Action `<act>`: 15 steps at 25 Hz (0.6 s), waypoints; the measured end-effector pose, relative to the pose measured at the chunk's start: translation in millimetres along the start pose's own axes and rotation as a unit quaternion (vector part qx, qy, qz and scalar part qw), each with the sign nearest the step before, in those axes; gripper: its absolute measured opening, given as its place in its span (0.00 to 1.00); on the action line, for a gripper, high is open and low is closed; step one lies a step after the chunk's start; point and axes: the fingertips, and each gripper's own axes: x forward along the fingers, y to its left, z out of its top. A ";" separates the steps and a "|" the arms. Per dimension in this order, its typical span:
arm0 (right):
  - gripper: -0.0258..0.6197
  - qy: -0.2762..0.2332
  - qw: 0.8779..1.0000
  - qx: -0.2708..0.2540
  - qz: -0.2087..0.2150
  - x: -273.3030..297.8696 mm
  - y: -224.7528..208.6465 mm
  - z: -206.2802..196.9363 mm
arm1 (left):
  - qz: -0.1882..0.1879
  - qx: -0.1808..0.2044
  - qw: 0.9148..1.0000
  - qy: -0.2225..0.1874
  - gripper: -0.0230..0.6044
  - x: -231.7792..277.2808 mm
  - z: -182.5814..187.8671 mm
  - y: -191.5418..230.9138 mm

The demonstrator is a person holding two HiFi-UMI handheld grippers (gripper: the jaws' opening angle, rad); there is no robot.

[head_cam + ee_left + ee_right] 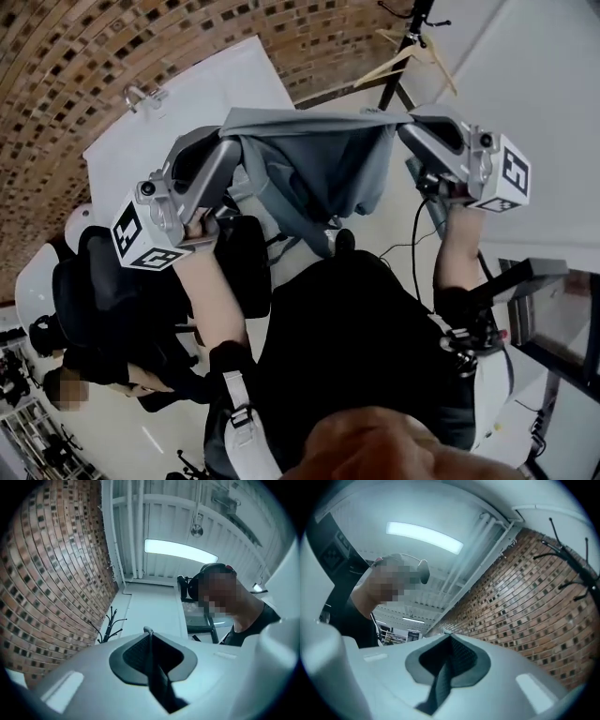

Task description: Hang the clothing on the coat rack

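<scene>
A grey garment (319, 164) hangs stretched between my two grippers, held up in front of me. My left gripper (228, 139) is shut on its left top edge and my right gripper (409, 125) is shut on its right top edge. In the left gripper view the jaws (148, 632) pinch a dark fold of cloth (158, 679); the right gripper view shows the same at its own jaws (449, 634), with cloth (439, 684) between them. The black coat rack (411, 33) stands beyond at the upper right, with a wooden hanger (405, 58) on it. The coat rack is also seen small (109, 623) and at the right edge (574, 569).
A brick wall (84, 56) curves along the left. A white table (187, 117) stands below the garment. A person in a black chair (103, 300) sits at the lower left. A black metal frame (544, 309) and cables (412, 239) lie at the right.
</scene>
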 end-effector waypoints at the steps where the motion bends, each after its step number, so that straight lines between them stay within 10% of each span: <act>1: 0.05 0.001 1.000 -0.009 -0.019 -18.5 -12.3 10.6 | -0.021 -0.004 1.000 -0.001 0.07 24.9 -7.7 6.3; 15: 0.05 0.005 0.969 -0.070 -0.239 -165.4 -117.0 92.2 | -0.185 -0.108 0.977 -0.014 0.07 223.0 -89.0 64.6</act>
